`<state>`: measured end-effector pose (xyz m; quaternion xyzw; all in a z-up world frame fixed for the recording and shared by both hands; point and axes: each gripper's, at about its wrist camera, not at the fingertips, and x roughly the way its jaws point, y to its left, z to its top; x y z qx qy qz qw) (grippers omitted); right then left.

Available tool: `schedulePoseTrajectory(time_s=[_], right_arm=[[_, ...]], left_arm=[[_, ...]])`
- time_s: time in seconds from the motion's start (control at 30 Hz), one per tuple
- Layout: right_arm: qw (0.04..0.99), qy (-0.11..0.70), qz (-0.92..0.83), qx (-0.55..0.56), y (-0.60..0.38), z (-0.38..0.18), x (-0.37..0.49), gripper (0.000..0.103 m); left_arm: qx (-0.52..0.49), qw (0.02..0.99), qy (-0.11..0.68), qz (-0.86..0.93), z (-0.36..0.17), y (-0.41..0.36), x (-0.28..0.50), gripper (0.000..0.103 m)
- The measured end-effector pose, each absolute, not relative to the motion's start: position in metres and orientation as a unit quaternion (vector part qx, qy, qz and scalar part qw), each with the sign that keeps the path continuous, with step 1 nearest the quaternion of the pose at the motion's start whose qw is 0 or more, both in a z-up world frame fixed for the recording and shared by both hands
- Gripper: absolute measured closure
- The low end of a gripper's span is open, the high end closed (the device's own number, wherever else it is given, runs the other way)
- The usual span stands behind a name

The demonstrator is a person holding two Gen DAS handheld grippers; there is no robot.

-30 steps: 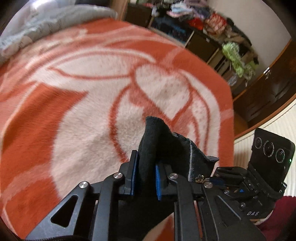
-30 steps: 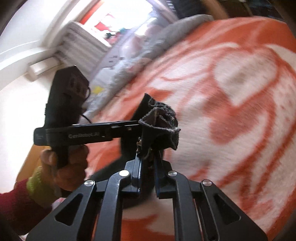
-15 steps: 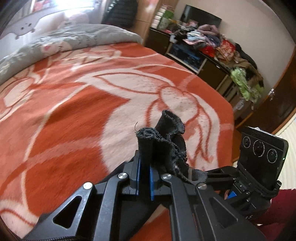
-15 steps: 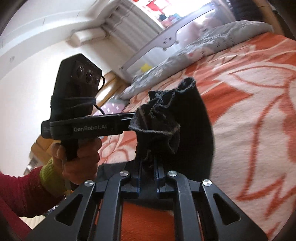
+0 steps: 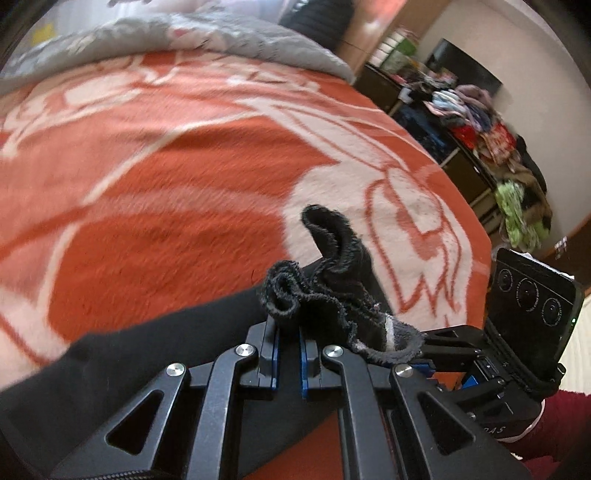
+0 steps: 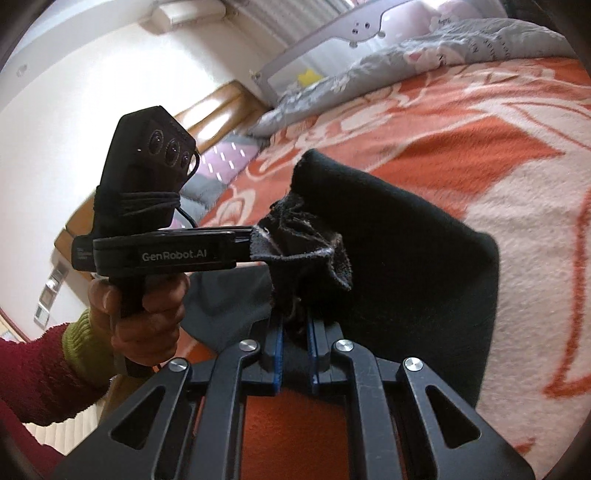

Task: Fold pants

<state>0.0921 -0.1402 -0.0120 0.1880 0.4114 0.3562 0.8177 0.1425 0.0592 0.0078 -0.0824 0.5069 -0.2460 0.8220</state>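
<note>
The black pants (image 5: 325, 295) are bunched at one end and held by both grippers above the orange and white blanket (image 5: 166, 206). My left gripper (image 5: 289, 347) is shut on the bunched hem; the rest of the cloth trails down to the left. My right gripper (image 6: 294, 343) is shut on the same bunched end of the pants (image 6: 406, 266), which drape to the right over the blanket (image 6: 498, 155). The left gripper (image 6: 255, 243) shows in the right wrist view, pinching the cloth from the left. The right gripper (image 5: 424, 343) shows at the right in the left wrist view.
A grey duvet (image 5: 221, 33) lies at the head of the bed. A dark shelf with piled clothes (image 5: 480, 129) stands past the bed's far edge. A bed rail (image 6: 351, 33) and a wooden headboard (image 6: 221, 99) are behind the left hand.
Both grippers have lifted and turned with the pants' end held between them. More black cloth now hangs spread below and to the sides. Both jaws stay shut.
</note>
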Motion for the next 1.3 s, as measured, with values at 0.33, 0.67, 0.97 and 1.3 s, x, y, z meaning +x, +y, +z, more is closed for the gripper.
schedulePoseTrajectory(time_s=[0.33,0.67,0.97,1.3], right_arm=[[0.794,0.473,0.358,0.133,-0.114,-0.037,0.093,0.089],[0.777,0.495,0.368,0.125,-0.11,-0.034,0.083,0.065],[0.824,0.433,0.341,0.131,-0.143,0.004,0.081,0.063],[0.854,0.463,0.204,0.124,-0.178,-0.01,0.153,0.083]], left_arm=[[-0.131,0.812,0.533,-0.198,-0.035,0.093,0.126,0.096],[-0.177,0.821,0.519,-0.161,-0.028,0.119,0.105,0.089],[-0.224,0.825,0.505,-0.121,-0.001,0.126,0.09,0.053],[-0.167,0.831,0.527,-0.064,0.0,0.086,0.102,0.05]])
